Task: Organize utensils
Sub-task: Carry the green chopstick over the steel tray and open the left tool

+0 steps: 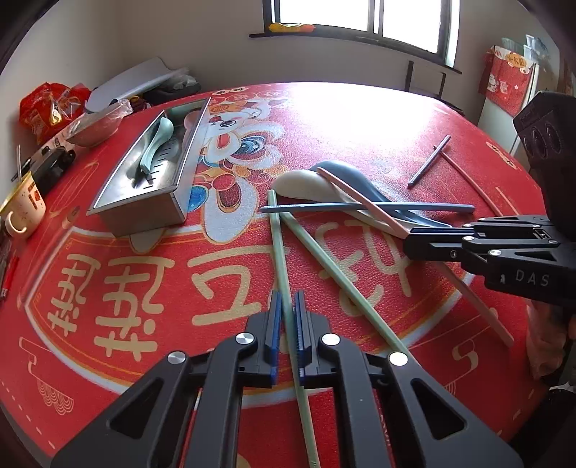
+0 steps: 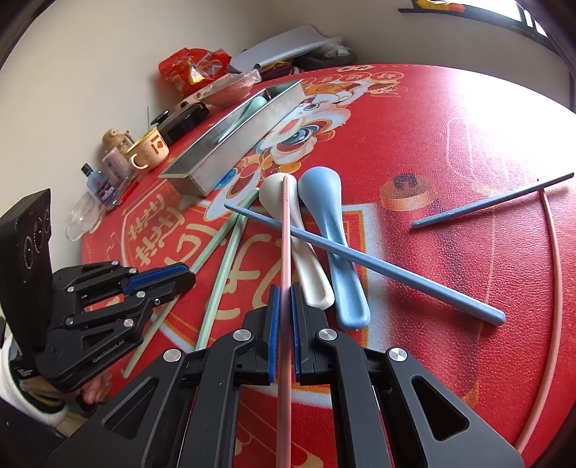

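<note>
My left gripper [image 1: 287, 306] is shut on a green chopstick [image 1: 279, 248] that runs forward between its fingers. A second green chopstick [image 1: 334, 270] lies beside it. My right gripper [image 2: 285, 302] is shut on a pink chopstick [image 2: 286, 230] whose tip rests over a white spoon [image 2: 279, 190]. A blue spoon [image 2: 331, 223] lies next to the white one, with a blue chopstick [image 2: 360, 262] across both. Another blue chopstick [image 2: 493, 205] and another pink chopstick [image 2: 556, 288] lie to the right. A steel utensil box [image 1: 151, 172] at the left holds a light green spoon [image 1: 158, 140].
The table has a red printed mat [image 1: 360, 126]. Along its left edge stand a yellow mug [image 1: 21, 208], a bowl [image 1: 97, 126], a red snack bag [image 1: 50, 104], a black device [image 2: 180, 122] and a plastic bottle [image 2: 97, 187]. A wall and a window [image 1: 360, 18] are behind.
</note>
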Demonstrator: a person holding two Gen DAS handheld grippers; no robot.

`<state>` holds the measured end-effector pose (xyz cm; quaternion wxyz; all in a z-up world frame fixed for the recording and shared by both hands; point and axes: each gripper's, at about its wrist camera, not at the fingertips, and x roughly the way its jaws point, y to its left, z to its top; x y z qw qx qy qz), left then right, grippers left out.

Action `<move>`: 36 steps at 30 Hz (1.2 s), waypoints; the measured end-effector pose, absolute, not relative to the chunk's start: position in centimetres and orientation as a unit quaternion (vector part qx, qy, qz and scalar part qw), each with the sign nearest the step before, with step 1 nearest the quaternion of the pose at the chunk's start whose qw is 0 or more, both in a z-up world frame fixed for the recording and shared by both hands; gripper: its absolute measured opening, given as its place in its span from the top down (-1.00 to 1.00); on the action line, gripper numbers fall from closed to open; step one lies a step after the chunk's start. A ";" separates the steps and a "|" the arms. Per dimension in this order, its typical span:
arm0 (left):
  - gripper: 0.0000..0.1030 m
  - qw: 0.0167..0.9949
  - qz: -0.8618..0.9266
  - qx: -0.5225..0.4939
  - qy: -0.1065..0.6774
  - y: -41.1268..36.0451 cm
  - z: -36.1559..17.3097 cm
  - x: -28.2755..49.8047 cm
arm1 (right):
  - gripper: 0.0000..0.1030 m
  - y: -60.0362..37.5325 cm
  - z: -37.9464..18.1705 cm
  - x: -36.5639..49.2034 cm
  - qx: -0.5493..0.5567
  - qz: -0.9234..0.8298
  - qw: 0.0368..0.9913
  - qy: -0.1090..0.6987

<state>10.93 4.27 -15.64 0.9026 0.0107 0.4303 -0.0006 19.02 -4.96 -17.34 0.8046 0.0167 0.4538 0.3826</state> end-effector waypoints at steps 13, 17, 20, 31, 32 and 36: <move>0.89 0.902 0.004 -0.105 0.419 8.6 -14.8 9.0 | 0.88 -4.6 -17.6 19.3 0.011 0.384 0.799 0.463; 0.89 0.910 -0.001 -0.110 0.401 8.6 -13.8 8.5 | 0.88 -4.5 -17.6 19.4 0.012 0.387 0.796 0.465; 0.89 0.917 -0.006 -0.109 0.384 8.6 -12.6 8.1 | 0.89 -5.1 -17.3 19.4 0.030 0.403 0.791 0.460; 0.89 0.937 0.013 -0.110 0.331 12.7 -8.1 10.0 | 0.89 -7.8 -16.4 21.5 0.139 0.380 0.794 0.453; 0.89 0.937 0.011 -0.115 0.329 13.2 -7.8 10.8 | 0.89 -8.0 -16.3 21.7 0.142 0.375 0.797 0.452; 0.89 0.935 0.009 -0.128 0.329 15.4 -6.8 14.6 | 0.89 -8.9 -15.9 22.3 0.154 0.351 0.809 0.445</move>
